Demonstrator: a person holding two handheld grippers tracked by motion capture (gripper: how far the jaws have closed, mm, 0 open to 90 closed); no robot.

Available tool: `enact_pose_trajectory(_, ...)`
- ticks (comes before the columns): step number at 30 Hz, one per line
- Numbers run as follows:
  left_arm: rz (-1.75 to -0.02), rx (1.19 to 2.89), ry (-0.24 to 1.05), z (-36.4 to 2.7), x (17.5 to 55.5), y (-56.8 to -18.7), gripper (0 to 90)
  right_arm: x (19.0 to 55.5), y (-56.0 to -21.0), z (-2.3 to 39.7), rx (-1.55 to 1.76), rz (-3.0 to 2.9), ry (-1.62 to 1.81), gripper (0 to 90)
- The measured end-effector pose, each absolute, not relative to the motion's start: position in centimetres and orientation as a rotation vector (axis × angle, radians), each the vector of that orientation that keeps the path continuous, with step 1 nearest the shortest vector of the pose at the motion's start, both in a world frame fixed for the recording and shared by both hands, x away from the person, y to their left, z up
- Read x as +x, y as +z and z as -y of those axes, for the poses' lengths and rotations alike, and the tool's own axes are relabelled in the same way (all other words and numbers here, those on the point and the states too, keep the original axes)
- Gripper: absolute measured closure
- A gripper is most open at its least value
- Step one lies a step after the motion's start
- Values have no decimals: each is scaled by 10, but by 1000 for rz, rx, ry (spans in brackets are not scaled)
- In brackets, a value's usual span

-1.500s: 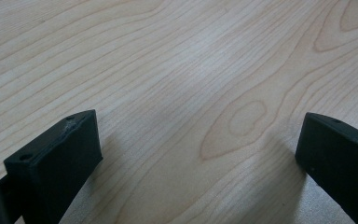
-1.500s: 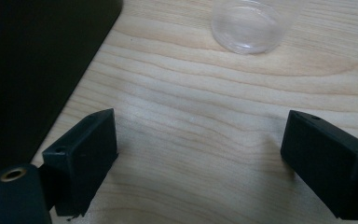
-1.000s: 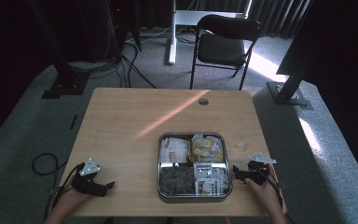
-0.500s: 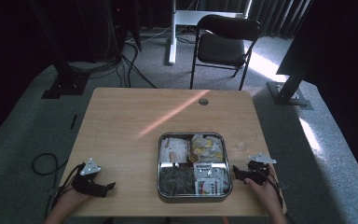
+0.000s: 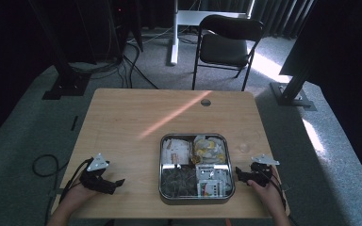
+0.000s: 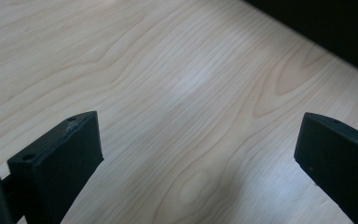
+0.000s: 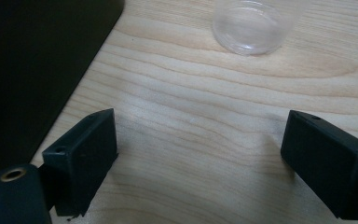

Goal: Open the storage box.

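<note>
Resting low on the wooden bench (image 5: 136, 117), the left tongs (image 5: 114, 182) sit well to the left of the metal tray (image 5: 161, 162), while the right tongs (image 5: 239, 173) lie just beside the tray's right rim. Both pairs stand wide apart with nothing between them: in the left gripper view the left tongs (image 6: 193, 154) frame bare wood grain, and in the right gripper view the right tongs (image 7: 200, 154) do the same.

The tray is a rounded rectangle, nearly square, its slightly longer axis running from the person's edge of the bench toward the far edge. It sits right of the bench's middle, close to the near edge. Inside it are four lots: a white packet (image 5: 176, 149) at the tray's far left, a yellowish crumpled bag (image 5: 207, 149) at its far right, a dark tangled bundle (image 5: 176, 178) at its near left, and small printed sachets (image 5: 212, 181) at its near right.

A clear plastic lid (image 5: 244, 147) lies on the wood just beyond the tray's right rim, farther from the person than the right tongs; in the right gripper view the lid (image 7: 249, 25) lies ahead of the tongs, apart from them. The left tongs point toward the tray; the right tongs point leftward at its right wall.
</note>
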State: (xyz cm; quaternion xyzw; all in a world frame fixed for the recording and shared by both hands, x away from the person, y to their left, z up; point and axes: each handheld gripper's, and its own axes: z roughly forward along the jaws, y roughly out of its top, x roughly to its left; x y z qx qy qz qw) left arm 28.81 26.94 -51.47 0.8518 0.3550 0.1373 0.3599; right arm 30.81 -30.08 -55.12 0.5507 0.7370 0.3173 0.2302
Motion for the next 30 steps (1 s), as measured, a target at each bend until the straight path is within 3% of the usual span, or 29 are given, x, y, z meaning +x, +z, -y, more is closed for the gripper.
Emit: enact_pose_trajectory(30, -663, 2221, 304, -205, 304, -480, 9, 308, -551, 301, 1515, -2027, 873, 101)
